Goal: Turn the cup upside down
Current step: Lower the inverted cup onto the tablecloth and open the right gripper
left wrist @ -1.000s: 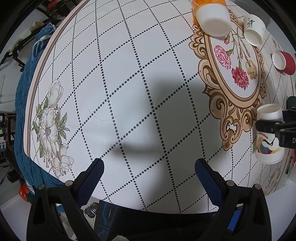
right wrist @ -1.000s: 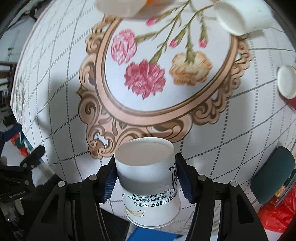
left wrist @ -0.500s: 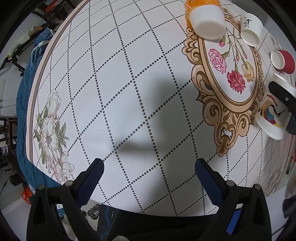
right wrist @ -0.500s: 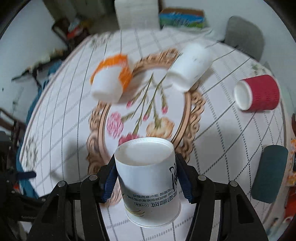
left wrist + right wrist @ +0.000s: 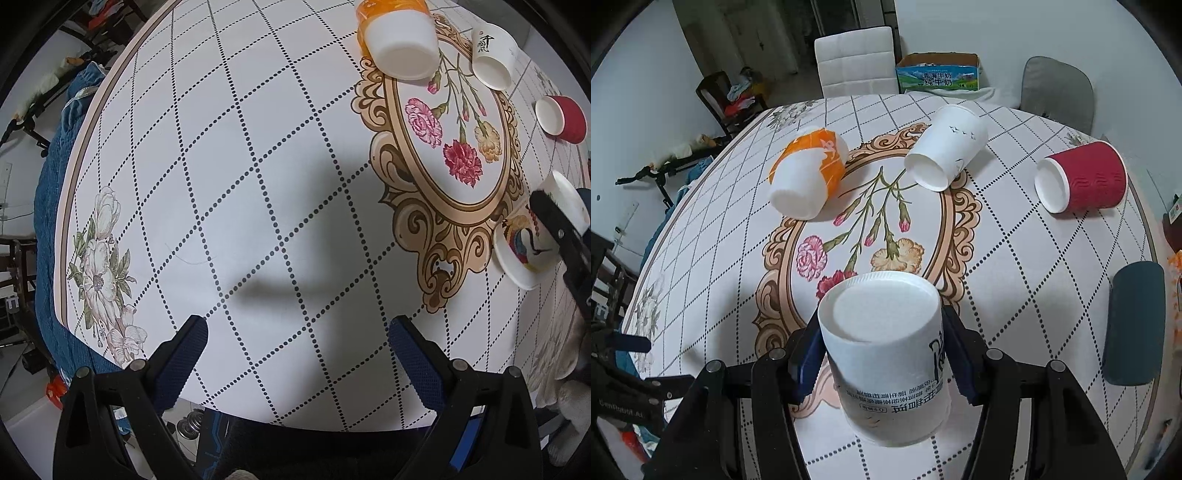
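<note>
My right gripper [image 5: 882,354] is shut on a white paper cup [image 5: 886,354] with black print. The cup is tilted, base up and forward, rim toward the camera, over the table's near side. The same cup [image 5: 532,240] shows at the right edge of the left wrist view, held above the cloth with its rim down-left. My left gripper [image 5: 295,354] is open and empty above the near part of the table. An orange cup [image 5: 809,173], a white cup [image 5: 945,147] and a red cup [image 5: 1082,177] lie on their sides farther back.
The round table has a white checked cloth [image 5: 1015,258] with a floral oval in the middle. A dark teal object [image 5: 1134,328] lies at the right edge. A white chair [image 5: 857,61], a grey chair [image 5: 1056,92] and a cardboard box [image 5: 938,74] stand behind.
My right gripper has tipped upward with the cup, so its view swung from looking down at the cloth to looking across the table. The left gripper has barely moved.
</note>
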